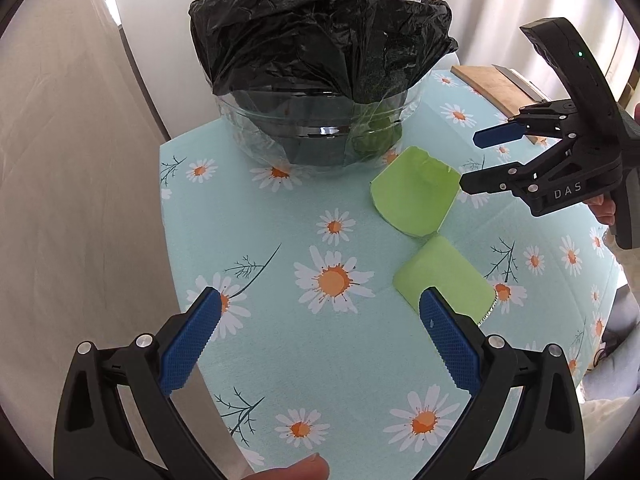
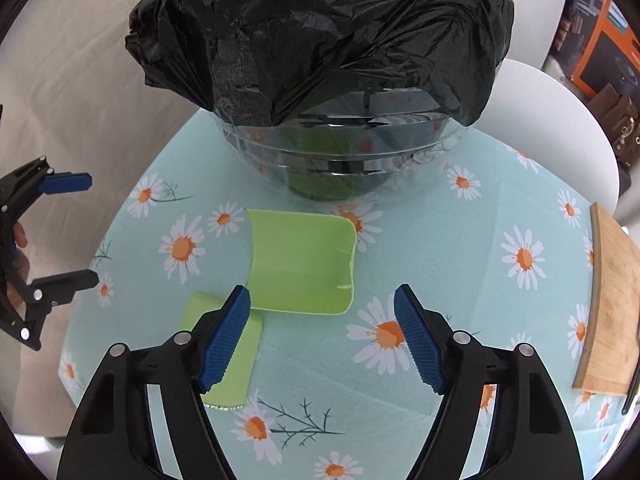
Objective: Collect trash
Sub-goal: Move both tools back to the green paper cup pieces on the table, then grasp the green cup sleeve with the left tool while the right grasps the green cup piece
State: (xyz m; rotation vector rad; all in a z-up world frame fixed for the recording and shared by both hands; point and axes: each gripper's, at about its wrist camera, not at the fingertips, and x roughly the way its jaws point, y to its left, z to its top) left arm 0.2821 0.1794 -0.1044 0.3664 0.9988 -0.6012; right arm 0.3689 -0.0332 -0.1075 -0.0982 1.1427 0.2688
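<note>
A clear round bin lined with a black bag (image 1: 320, 48) (image 2: 320, 40) stands at the far side of the daisy tablecloth (image 1: 280, 352) (image 2: 460, 264); green scraps show through its wall. Two green pieces lie in front of it: a larger one (image 1: 414, 196) (image 2: 300, 260) and a smaller one (image 1: 448, 276) (image 2: 236, 356). My left gripper (image 1: 320, 320) (image 2: 86, 230) is open and empty, above the cloth left of the smaller piece. My right gripper (image 2: 322, 316) (image 1: 468, 160) is open and empty, hovering just over the larger piece's near edge.
A wooden board (image 1: 496, 88) (image 2: 612, 308) lies at the table's right edge. A white chair (image 2: 560, 120) stands behind the bin. Pale curtains (image 1: 72, 200) hang to the left. Boxes (image 2: 604, 56) sit at the far right.
</note>
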